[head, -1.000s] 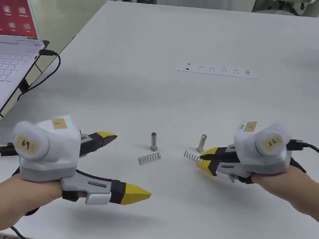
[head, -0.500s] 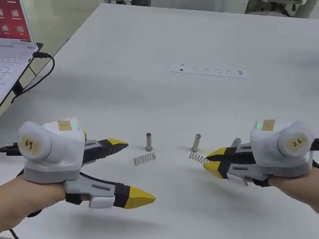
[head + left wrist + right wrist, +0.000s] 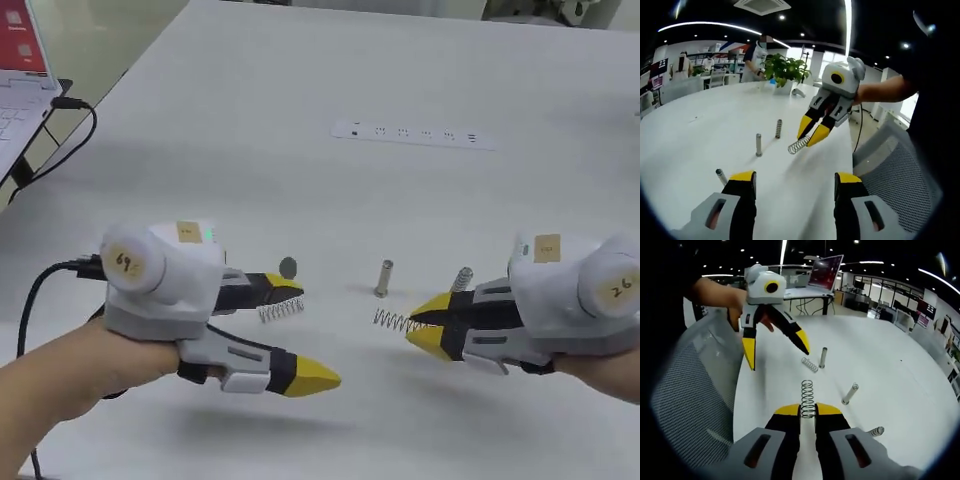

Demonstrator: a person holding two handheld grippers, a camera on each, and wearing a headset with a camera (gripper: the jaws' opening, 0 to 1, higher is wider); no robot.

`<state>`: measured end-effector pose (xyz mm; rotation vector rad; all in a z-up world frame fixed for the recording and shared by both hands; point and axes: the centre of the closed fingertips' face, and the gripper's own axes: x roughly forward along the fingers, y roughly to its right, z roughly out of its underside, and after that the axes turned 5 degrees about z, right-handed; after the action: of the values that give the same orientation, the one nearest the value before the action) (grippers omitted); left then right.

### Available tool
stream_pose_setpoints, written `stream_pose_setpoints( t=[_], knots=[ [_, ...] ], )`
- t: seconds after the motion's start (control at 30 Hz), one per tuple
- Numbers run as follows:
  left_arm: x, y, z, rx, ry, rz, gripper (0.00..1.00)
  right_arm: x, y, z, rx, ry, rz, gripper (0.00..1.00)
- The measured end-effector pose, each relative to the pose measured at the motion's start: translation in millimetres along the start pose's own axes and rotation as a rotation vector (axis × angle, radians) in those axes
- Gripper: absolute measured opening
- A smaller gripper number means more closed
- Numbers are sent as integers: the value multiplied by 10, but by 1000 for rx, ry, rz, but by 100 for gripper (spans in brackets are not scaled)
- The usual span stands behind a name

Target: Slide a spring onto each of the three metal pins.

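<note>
Three metal pins stand on the white table. The left pin [image 3: 288, 267] is partly behind my left gripper's upper finger. The middle pin [image 3: 383, 277] is bare, and the right pin [image 3: 462, 280] wears a spring. One loose spring [image 3: 280, 310] lies between my left gripper's [image 3: 305, 330] open jaws. My right gripper [image 3: 415, 326] is shut on another spring [image 3: 390, 320], which sticks out toward the middle pin. In the right gripper view that spring [image 3: 807, 392] points forward from the gripper [image 3: 807, 411]. In the left gripper view my left gripper [image 3: 795, 179] is open, facing the pins [image 3: 759, 144].
A white power strip [image 3: 415, 135] lies farther back on the table. A laptop [image 3: 18, 70] and a black cable [image 3: 70, 130] sit at the far left edge. In the left gripper view a potted plant [image 3: 785, 72] stands at the table's far end.
My left gripper has moved right, up to the left pin and the loose spring. My right gripper has drawn back slightly to the right, uncovering the pin that wears a spring.
</note>
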<state>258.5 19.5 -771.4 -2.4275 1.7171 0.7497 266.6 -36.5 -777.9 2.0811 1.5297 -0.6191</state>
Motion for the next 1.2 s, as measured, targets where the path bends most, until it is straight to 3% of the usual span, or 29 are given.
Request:
stream_pose_setpoints(
  t=[0.37, 0.73, 0.93, 1.2],
  knots=[
    [226, 58, -166, 10, 29, 53, 44, -38, -144, -4, -94, -4, -58, 8],
    [323, 143, -242, 17, 51, 89, 25, -100, -122, -109, -47, 61, -80, 8],
    [351, 202, -273, 22, 66, 107, 12, -108, -144, -110, -48, 59, -86, 8],
    [344, 209, -275, 30, 70, 105, 6, -115, -174, -117, -52, 63, -98, 8]
  ],
)
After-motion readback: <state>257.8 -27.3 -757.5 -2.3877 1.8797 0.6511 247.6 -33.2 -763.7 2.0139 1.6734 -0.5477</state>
